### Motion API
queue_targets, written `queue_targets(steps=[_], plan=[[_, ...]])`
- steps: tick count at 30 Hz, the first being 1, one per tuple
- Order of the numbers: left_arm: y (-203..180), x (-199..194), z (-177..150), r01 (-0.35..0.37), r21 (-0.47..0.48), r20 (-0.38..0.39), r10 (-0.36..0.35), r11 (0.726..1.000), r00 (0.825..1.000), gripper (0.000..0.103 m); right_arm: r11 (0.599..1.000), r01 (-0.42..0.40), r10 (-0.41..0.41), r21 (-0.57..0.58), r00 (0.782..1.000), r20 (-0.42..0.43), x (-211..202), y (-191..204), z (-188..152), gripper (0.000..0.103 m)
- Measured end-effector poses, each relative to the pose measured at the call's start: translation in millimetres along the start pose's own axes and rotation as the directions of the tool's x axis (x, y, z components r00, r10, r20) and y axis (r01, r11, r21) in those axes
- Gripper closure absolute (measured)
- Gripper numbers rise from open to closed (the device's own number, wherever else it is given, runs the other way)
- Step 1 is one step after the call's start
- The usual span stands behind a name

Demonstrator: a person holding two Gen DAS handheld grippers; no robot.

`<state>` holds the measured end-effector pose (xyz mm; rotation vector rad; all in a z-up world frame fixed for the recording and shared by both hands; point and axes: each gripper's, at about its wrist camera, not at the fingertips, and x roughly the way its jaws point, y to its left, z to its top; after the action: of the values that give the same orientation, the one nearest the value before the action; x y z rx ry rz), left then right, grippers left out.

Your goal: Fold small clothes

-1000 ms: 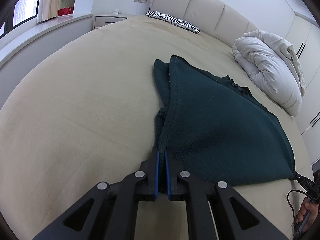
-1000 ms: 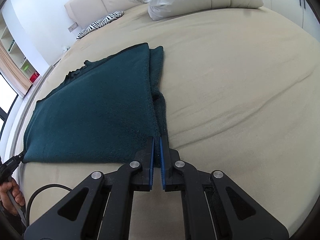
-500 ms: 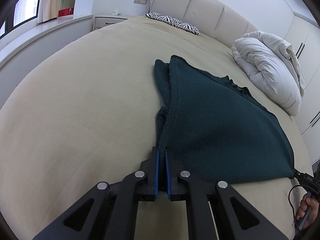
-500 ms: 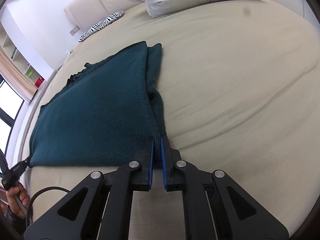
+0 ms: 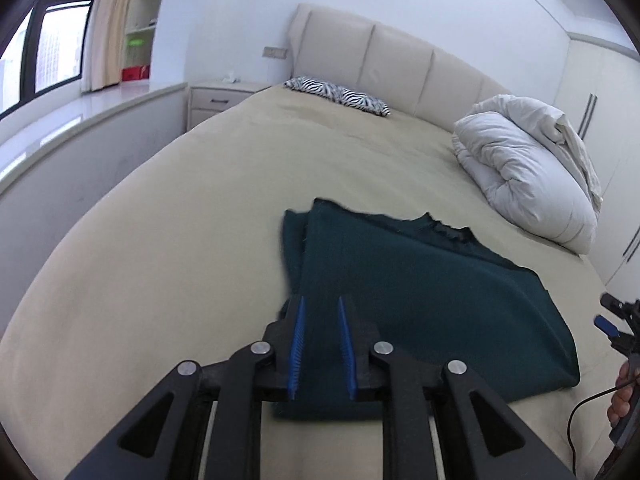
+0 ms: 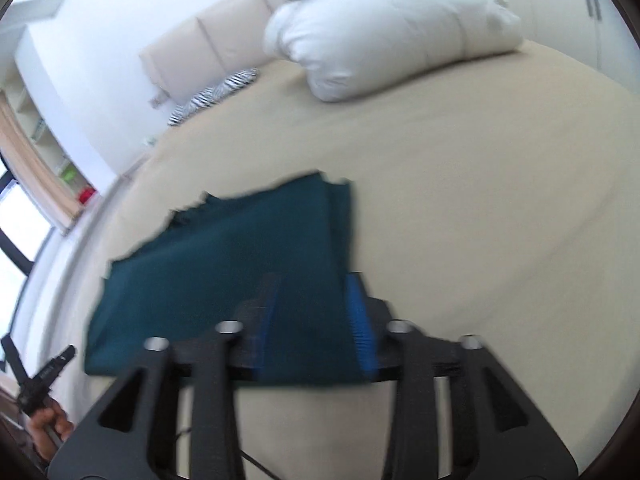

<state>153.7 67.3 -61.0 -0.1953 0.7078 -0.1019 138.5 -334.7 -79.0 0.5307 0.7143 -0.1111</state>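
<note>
A dark teal knitted garment point(image 5: 420, 296) lies folded flat on the beige bed point(image 5: 180, 240). My left gripper point(image 5: 320, 344) is open above the garment's near left corner, its blue pads apart, holding nothing. In the right wrist view the same garment point(image 6: 240, 264) lies flat, and my right gripper point(image 6: 316, 320) is open wide above its near right corner, empty. That view is blurred. The right gripper also shows at the right edge of the left wrist view point(image 5: 616, 328), and the left gripper at the left edge of the right wrist view point(image 6: 40, 376).
A rolled white duvet point(image 5: 528, 176) lies at the far right of the bed. A zebra-striped pillow point(image 5: 340, 94) sits by the padded headboard point(image 5: 392, 56). A nightstand point(image 5: 220, 98), window ledge and shelves stand to the left. A wardrobe point(image 5: 600, 92) stands at the right.
Both grippers have opened and let go of the garment's near corners, then lifted and drawn back. The garment has dropped flat onto the bed.
</note>
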Motion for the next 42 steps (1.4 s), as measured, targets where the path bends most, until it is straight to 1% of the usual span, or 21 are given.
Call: queue_targets(steps=[1,4,8,9,11,13,15,18,19,23,25,27,29,30,32,33,34,36,38,40,42], plan=[[-15,8,9,0.011,0.036,0.011,-0.011,0.999,1.0,0.081,0.998,-0.055,0.055,0.002,0.999,0.0,8,10,7,0.029],[-53,44,27,0.0,0.147,0.03,-0.004,0.989,1.0,0.076,0.97,-0.243,0.242,-0.022,0.969,-0.057,52,56,21,0.028],[-86,110,46,-0.038,0.251,0.024,0.033,0.967,0.999,0.076,0.901,-0.431,0.433,0.052,0.883,-0.181,136,104,25,0.04],[-87,124,48,-0.054,0.266,0.015,0.052,0.962,0.999,0.076,0.887,-0.451,0.461,0.095,0.865,-0.2,154,107,25,0.041],[-78,154,47,-0.058,0.246,-0.057,0.074,0.968,0.996,0.076,0.878,-0.447,0.477,0.174,0.85,-0.224,188,107,25,0.041],[-60,171,42,-0.03,0.179,-0.116,0.051,0.983,0.992,0.075,0.885,-0.418,0.458,0.204,0.859,-0.228,216,94,26,0.061],[-42,169,42,0.039,0.098,-0.112,-0.028,0.994,0.993,0.075,0.867,-0.42,0.475,0.27,0.859,-0.189,229,65,26,0.098],[-35,171,44,0.063,0.066,-0.119,-0.055,0.996,0.991,0.075,0.776,-0.461,0.535,0.431,0.842,-0.063,230,3,26,0.098],[-35,171,44,0.067,0.062,-0.118,-0.059,0.996,0.991,0.075,0.755,-0.47,0.526,0.456,0.851,0.006,222,-19,29,0.096],[-23,165,45,0.088,0.013,-0.118,-0.086,0.996,0.989,0.075,0.764,-0.428,0.417,0.482,0.899,0.137,193,-73,40,0.095],[-20,155,44,0.042,0.009,-0.112,-0.041,0.999,0.993,0.075,0.786,-0.371,0.345,0.494,0.927,0.149,180,-92,40,0.096],[-20,141,40,0.003,0.011,-0.117,-0.001,1.0,0.993,0.074,0.804,-0.277,0.235,0.526,0.961,0.147,160,-111,39,0.085],[-23,117,32,0.022,-0.004,-0.097,-0.023,1.0,0.995,0.071,0.822,-0.221,0.172,0.525,0.975,0.142,140,-117,36,0.084],[-28,104,27,0.043,0.002,-0.082,-0.043,0.999,0.996,0.063,0.831,-0.217,0.167,0.513,0.976,0.142,127,-113,34,0.084],[-43,85,15,0.051,0.055,-0.066,-0.048,0.997,0.997,0.051,0.829,-0.304,0.259,0.47,0.953,0.159,107,-88,27,0.083],[-50,82,8,0.037,0.09,-0.073,-0.031,0.995,0.997,0.045,0.829,-0.371,0.343,0.419,0.928,0.144,102,-60,20,0.079],[-52,85,0,0.019,0.114,-0.094,-0.008,0.993,0.996,0.045,0.836,-0.405,0.392,0.371,0.913,0.112,103,-35,15,0.076],[-47,97,-11,-0.006,0.112,-0.151,0.024,0.994,0.988,0.045,0.835,-0.475,0.497,0.277,0.868,-0.01,118,26,-2,0.064],[-40,95,-13,-0.003,0.108,-0.158,0.02,0.994,0.987,0.046,0.821,-0.519,0.555,0.236,0.823,-0.122,140,69,-23,0.064],[-39,91,-12,-0.012,0.127,-0.169,0.033,0.992,0.985,0.046,0.839,-0.491,0.538,0.233,0.812,-0.227,166,88,-45,0.066],[-36,89,-16,-0.005,0.134,-0.175,0.029,0.991,0.984,0.046,0.83,-0.496,0.549,0.258,0.807,-0.217,176,79,-57,0.082]])
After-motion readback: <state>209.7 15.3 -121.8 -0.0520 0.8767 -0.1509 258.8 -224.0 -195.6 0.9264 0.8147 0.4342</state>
